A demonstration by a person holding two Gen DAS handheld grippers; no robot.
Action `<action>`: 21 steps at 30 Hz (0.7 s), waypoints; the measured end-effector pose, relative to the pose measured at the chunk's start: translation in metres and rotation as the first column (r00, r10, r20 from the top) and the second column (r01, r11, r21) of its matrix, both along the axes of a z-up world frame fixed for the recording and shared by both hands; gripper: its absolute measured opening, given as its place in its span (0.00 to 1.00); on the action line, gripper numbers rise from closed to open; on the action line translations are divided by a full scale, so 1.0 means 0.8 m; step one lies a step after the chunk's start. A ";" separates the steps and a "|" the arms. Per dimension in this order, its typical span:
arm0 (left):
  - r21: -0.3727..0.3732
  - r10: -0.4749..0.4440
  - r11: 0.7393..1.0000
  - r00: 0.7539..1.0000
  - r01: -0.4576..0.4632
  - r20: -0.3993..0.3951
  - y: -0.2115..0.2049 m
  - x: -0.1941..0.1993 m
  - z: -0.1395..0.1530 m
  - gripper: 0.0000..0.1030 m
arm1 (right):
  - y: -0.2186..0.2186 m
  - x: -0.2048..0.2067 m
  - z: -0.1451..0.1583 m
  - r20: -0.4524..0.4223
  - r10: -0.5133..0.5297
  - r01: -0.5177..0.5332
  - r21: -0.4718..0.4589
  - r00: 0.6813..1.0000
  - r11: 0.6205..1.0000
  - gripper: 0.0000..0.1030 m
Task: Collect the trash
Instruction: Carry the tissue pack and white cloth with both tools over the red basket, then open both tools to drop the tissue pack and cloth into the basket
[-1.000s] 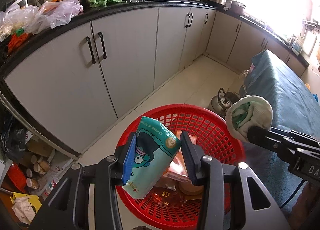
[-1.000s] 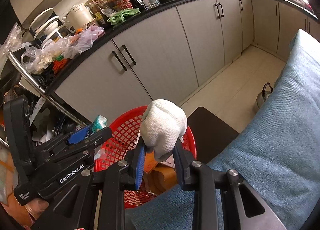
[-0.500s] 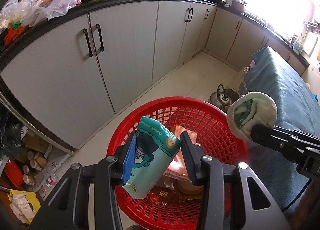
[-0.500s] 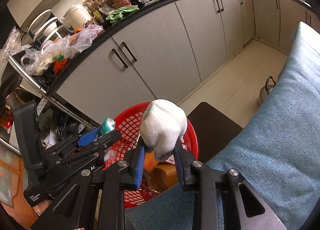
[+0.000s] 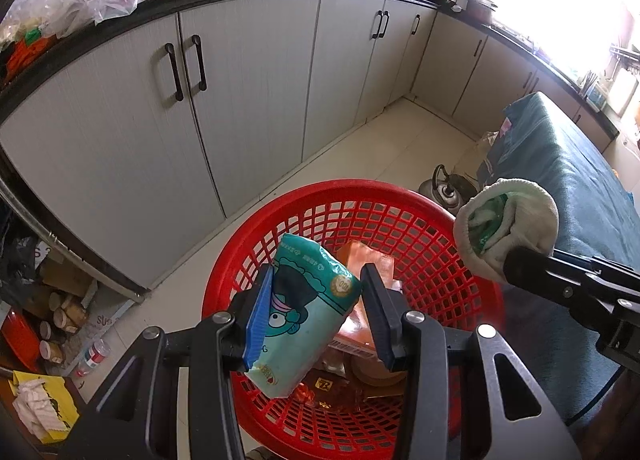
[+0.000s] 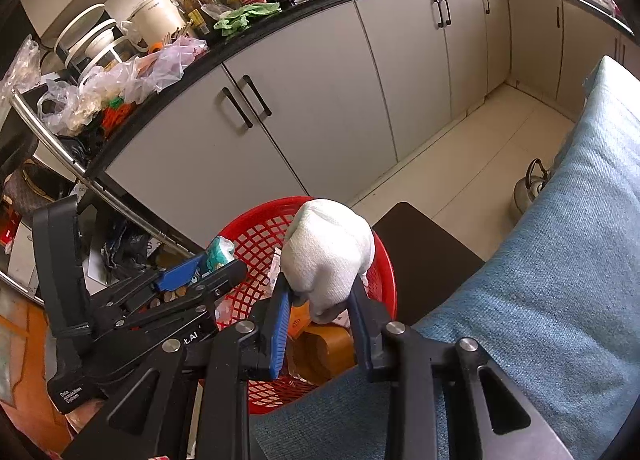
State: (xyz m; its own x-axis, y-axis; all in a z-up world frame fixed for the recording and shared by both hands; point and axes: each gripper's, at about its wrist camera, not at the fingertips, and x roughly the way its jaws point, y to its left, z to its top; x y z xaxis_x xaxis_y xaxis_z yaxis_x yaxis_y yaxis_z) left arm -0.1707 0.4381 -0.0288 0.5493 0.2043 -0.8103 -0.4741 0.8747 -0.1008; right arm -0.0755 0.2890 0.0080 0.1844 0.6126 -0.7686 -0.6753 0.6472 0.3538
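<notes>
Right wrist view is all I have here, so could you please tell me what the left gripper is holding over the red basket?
Observer: The left gripper is shut on a teal packet with a cartoon face, hanging above the red basket.
Operator: Thank you. Is there anything in the basket beneath it?
Observer: Yes, an orange wrapper and other packaging lie on the basket's bottom.
Operator: And is my white cloth bundle just cloth?
Observer: From the left wrist view, the white cloth bundle is open on that side, with something green tucked inside.
</notes>
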 end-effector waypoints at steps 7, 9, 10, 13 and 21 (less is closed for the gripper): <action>-0.010 0.000 1.000 1.000 0.000 -0.007 0.000 0.003 -0.007 0.41 | 0.002 -0.002 -0.001 0.009 0.008 -0.008 -0.009 1.000 1.000 0.30; -0.014 0.000 1.000 1.000 0.000 -0.008 0.001 0.003 -0.009 0.41 | 0.003 -0.003 -0.001 0.010 0.009 -0.009 -0.009 1.000 1.000 0.30; -0.016 0.000 1.000 1.000 -0.001 -0.009 0.001 0.003 -0.010 0.41 | 0.002 -0.002 -0.002 0.010 0.010 -0.009 -0.010 1.000 1.000 0.30; -0.021 0.002 1.000 1.000 -0.002 -0.007 0.001 0.002 -0.011 0.41 | 0.002 -0.002 -0.002 0.010 0.010 -0.010 -0.010 1.000 1.000 0.30; -0.025 0.000 1.000 1.000 0.000 -0.003 0.001 0.001 -0.013 0.41 | 0.004 -0.003 -0.002 0.014 0.012 -0.012 -0.015 1.000 1.000 0.30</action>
